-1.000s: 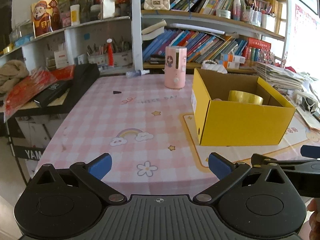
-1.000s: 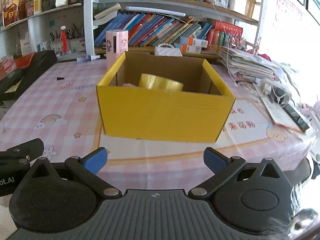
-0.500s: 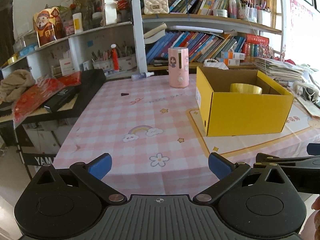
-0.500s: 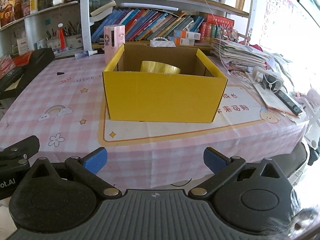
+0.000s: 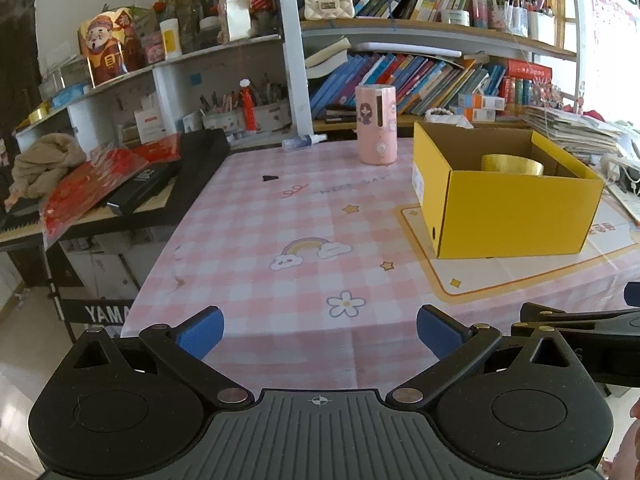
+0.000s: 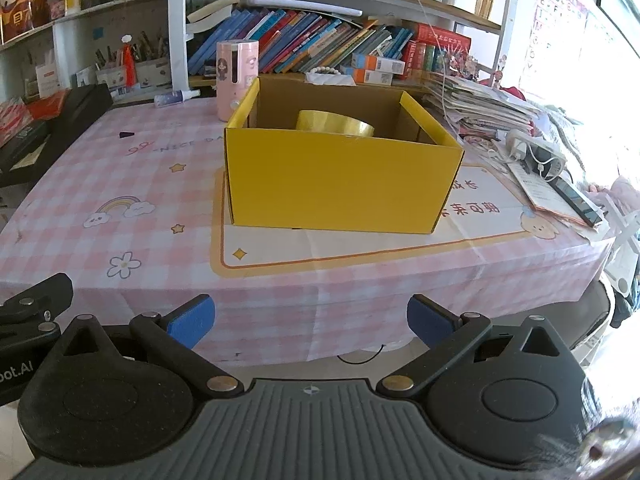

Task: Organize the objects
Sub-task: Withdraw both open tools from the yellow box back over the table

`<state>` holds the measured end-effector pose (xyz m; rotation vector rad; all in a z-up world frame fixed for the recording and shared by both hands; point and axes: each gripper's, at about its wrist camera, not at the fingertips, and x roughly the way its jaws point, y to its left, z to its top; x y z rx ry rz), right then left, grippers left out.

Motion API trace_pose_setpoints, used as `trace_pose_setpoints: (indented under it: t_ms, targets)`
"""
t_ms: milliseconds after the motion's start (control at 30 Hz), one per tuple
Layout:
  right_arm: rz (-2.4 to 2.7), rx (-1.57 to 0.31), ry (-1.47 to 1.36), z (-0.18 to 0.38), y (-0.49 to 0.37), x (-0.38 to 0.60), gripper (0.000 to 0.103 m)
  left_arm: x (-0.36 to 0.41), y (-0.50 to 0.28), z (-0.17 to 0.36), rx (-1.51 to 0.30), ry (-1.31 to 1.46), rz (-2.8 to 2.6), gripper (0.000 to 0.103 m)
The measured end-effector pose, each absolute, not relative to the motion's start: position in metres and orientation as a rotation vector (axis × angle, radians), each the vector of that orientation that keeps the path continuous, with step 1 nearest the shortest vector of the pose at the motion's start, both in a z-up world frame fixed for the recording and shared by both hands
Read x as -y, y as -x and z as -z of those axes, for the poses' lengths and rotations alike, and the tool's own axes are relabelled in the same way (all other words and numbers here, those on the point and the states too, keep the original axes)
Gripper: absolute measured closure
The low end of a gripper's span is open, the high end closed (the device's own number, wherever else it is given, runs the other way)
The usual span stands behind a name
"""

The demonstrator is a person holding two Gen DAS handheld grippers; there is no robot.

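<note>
An open yellow cardboard box [image 5: 508, 212] [image 6: 340, 180] stands on the pink checked tablecloth [image 5: 288, 220] [image 6: 120, 184], right of centre. A roll of yellowish tape [image 5: 512, 164] [image 6: 334, 122] sits inside it. A pink cylinder with a cartoon girl [image 5: 376, 124] [image 6: 236, 76] stands upright behind the box. My left gripper [image 5: 319, 330] is open and empty, off the table's front edge. My right gripper [image 6: 310, 320] is open and empty, also in front of the table, facing the box.
A small spray bottle [image 5: 304, 142] and a tiny black piece [image 5: 270, 178] lie near the far side. A black keyboard case [image 5: 160, 176] with red packets is at the left. Bookshelves [image 5: 420, 76] stand behind. Papers and a power strip [image 6: 536, 152] lie at the right.
Both grippers have drawn back from the table, so the box and table look smaller and farther. Both stay open and empty. Nothing on the table moved.
</note>
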<state>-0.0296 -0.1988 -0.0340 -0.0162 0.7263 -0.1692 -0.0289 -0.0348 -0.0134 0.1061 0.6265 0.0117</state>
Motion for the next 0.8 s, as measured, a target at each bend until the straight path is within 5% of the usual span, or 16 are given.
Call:
trace_pose_setpoints:
  t_ms: [800]
  targets:
    - [0.189,-0.714,0.036,0.03,0.028,0.188,0.0,0.024,0.027,0.012,-0.635,-0.086,-0.016,0.0]
